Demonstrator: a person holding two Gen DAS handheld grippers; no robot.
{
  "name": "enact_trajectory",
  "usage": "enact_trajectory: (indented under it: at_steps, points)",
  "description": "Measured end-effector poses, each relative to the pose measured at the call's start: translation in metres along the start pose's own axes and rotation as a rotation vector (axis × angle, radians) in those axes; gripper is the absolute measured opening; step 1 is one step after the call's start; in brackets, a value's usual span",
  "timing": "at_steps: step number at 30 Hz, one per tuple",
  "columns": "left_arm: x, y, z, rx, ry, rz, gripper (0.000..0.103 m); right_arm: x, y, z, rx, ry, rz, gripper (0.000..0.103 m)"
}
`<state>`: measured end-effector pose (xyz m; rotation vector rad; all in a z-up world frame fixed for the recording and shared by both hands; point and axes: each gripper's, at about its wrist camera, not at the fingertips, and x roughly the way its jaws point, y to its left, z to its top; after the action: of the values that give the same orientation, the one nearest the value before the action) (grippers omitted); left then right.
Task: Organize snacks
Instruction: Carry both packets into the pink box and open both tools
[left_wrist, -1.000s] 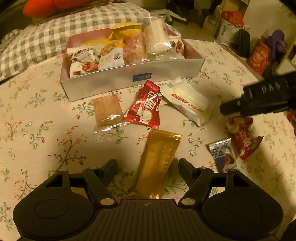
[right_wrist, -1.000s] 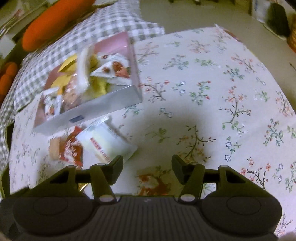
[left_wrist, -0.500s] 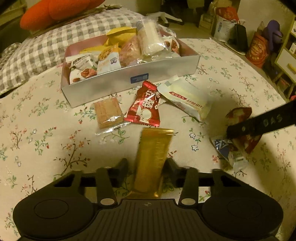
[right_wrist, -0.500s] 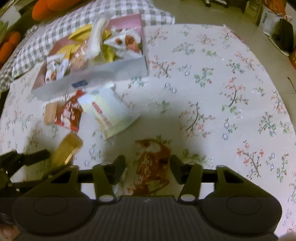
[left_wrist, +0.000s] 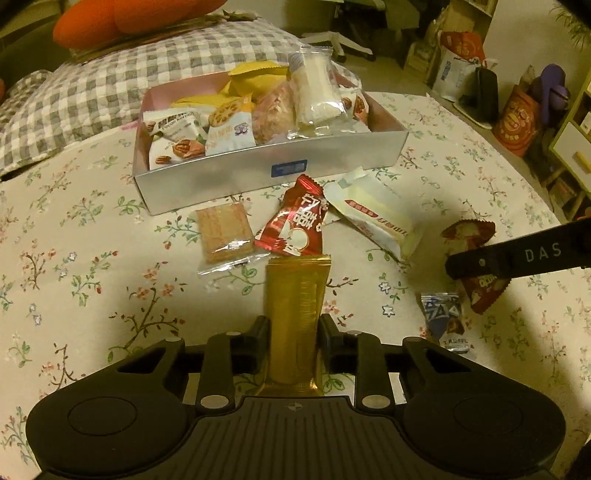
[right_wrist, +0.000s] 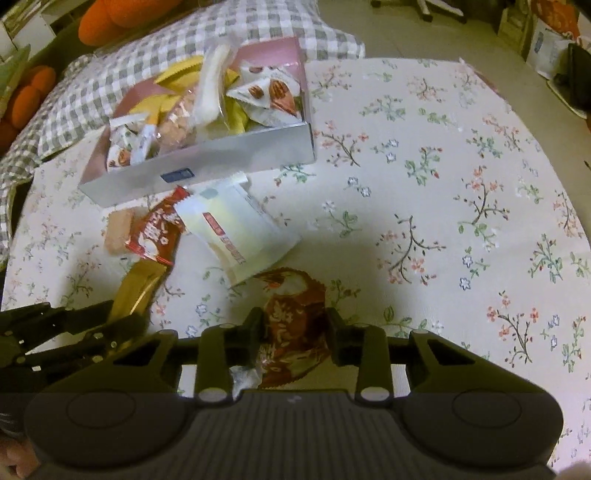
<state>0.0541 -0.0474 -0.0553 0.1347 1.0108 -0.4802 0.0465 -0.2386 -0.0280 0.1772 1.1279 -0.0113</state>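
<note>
the left tongs (left_wrist: 293, 328) are clamped on the near end of a long gold snack bar (left_wrist: 295, 310), both pads pressed against its sides, the bar's far end pointing toward the box (left_wrist: 273, 173). the right tongs (right_wrist: 293, 332) have just been closing around a dark red crinkled snack packet (right_wrist: 295, 317); the fingers sit close on either side of it, and the packet bulges between them, so it looks gripped.

the silver-sided box with a pink inside stands farther back on the floral-cloth bench (left_wrist: 74, 258), already crammed with packets: yellow wrappers, white nut packets, a clear-wrapped white cake standing up at the back. just in front of its long wall lie three loose snacks close together: a square wafer in clear wrap (left_wrist: 223, 230), a red packet with white print (left_wrist: 295, 229) partly overlapping the gold bar's far tip, and a pale cream pillow pack (left_wrist: 376, 221) lying at an angle. a small blue-and-white packet (left_wrist: 443, 314) lies on the cloth near the right tongs. a grey checked cushion (left_wrist: 92, 88) sits behind the box.
</note>
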Motion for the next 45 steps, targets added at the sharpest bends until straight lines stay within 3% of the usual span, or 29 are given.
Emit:
enact_trajectory:
  at_steps: [8,19,27,32,39,45]
  points:
    - [-0.016,0.003,0.006,-0.036,-0.035,-0.042,0.026,-0.007,-0.002,0.006,0.002,-0.059,0.014,0.032]
    - [-0.032,0.040,0.031,-0.169,-0.110,-0.028,0.026,-0.009,-0.008,0.020,0.060,-0.126,0.024,0.032]
    - [-0.029,0.078,0.070,-0.237,-0.201,0.033,0.026,-0.003,-0.010,0.054,0.081,-0.189,0.042,0.032]
    - [-0.020,0.099,0.090,-0.328,-0.225,0.001,0.026,0.000,-0.008,0.081,0.110,-0.233,0.067,0.032]
    - [-0.005,0.099,0.107,-0.301,-0.239,0.005,0.026,0.017,0.002,0.102,0.102,-0.226,0.060,0.032]
    - [0.018,0.097,0.110,-0.288,-0.195,0.000,0.026,0.034,0.009,0.116,0.120,-0.205,0.092,0.032]
